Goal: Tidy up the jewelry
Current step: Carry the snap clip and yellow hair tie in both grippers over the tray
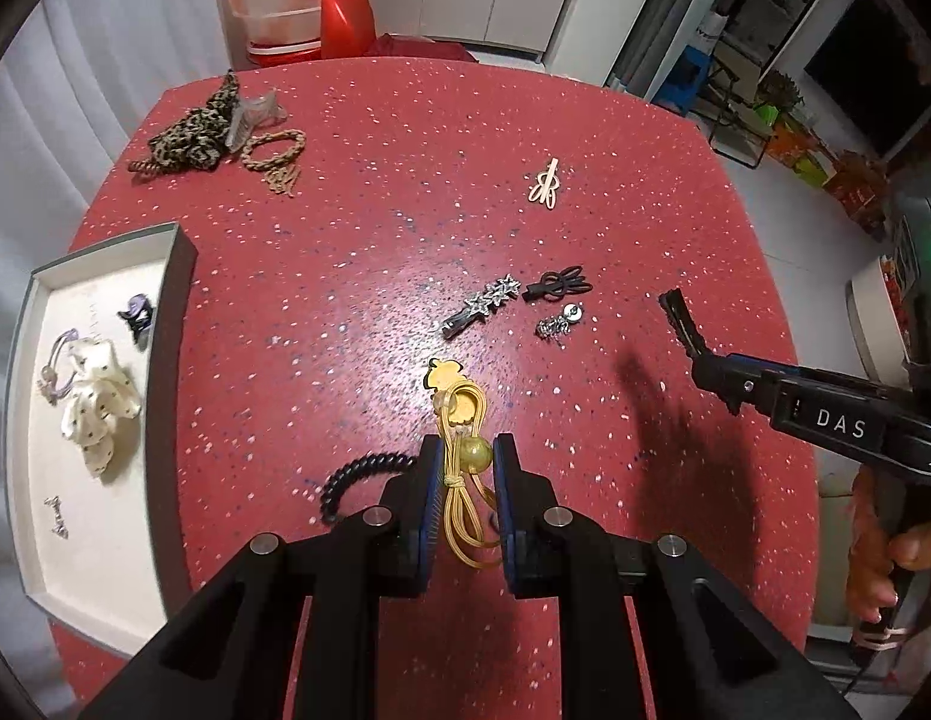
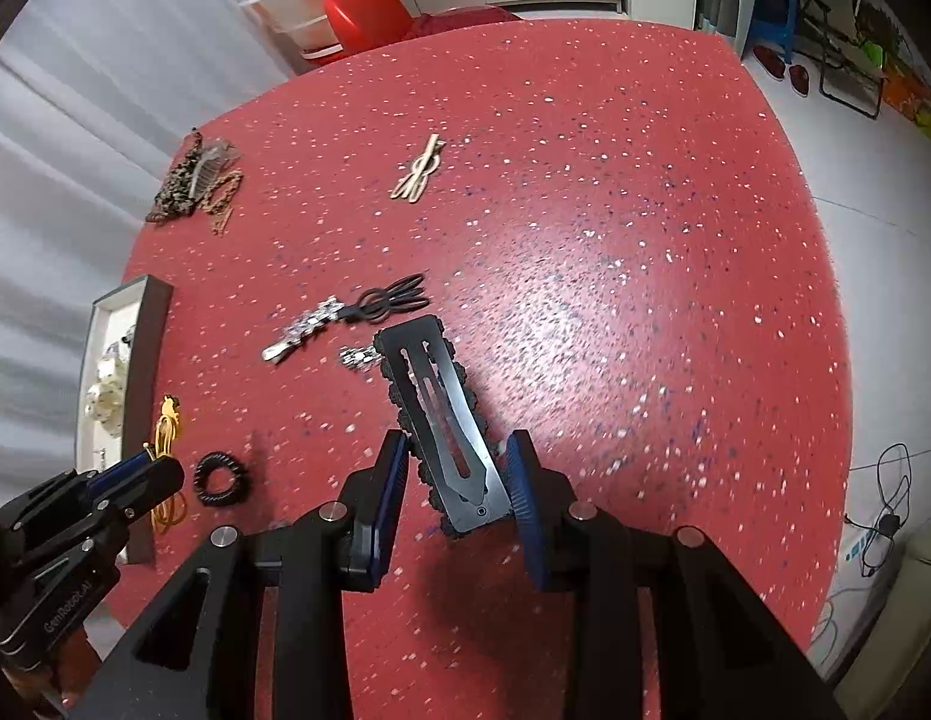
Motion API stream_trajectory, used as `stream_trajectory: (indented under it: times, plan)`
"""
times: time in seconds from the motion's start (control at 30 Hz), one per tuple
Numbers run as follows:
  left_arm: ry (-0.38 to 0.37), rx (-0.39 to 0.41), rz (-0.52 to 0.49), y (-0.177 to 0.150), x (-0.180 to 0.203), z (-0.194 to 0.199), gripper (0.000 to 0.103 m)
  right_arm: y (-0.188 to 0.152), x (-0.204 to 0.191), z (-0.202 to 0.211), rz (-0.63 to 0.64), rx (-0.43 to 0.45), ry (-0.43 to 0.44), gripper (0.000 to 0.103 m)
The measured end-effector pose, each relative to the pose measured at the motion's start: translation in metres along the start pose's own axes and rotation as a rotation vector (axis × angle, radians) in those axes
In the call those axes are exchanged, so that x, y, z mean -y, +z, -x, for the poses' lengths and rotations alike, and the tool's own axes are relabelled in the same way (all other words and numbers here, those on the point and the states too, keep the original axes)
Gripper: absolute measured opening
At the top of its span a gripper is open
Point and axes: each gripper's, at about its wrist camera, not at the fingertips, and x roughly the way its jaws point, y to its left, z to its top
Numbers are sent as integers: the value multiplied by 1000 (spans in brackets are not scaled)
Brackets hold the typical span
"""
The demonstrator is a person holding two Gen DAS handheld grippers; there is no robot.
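My left gripper (image 1: 463, 457) is shut on a yellow hair tie (image 1: 459, 420) with a gold bead, lifted above the red speckled table (image 1: 585, 120). My right gripper (image 2: 456, 453) is shut on a black snap hair clip (image 2: 438, 414) that sticks out forward from between its pads; in the left wrist view that clip (image 1: 681, 321) shows at the right. On the table lie a black coil tie (image 1: 357, 480), a rhinestone clip (image 1: 483, 303), a black loop clip (image 1: 558, 285), a small silver piece (image 1: 558, 321) and a beige clip (image 1: 546, 183). A white tray (image 1: 159, 312) sits at the left.
The tray holds a cream scrunchie (image 1: 102, 414), a purple claw clip (image 1: 135, 315) and small pieces. A leopard scrunchie pile with a clear comb (image 1: 219, 126) lies at the far left corner. Beyond the table stand a clear tub (image 1: 285, 6) and a red stool (image 1: 345, 18).
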Motion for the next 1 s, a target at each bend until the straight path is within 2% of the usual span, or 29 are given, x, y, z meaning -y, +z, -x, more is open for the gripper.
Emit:
stream_trajectory:
  times: [0.47, 1.0]
  plan:
    - [21, 38, 66, -20, -49, 56, 18, -5, -68, 32, 54, 12, 16, 37]
    - [104, 85, 233, -51, -151, 99, 18, 7, -196, 30, 232, 6, 91, 37]
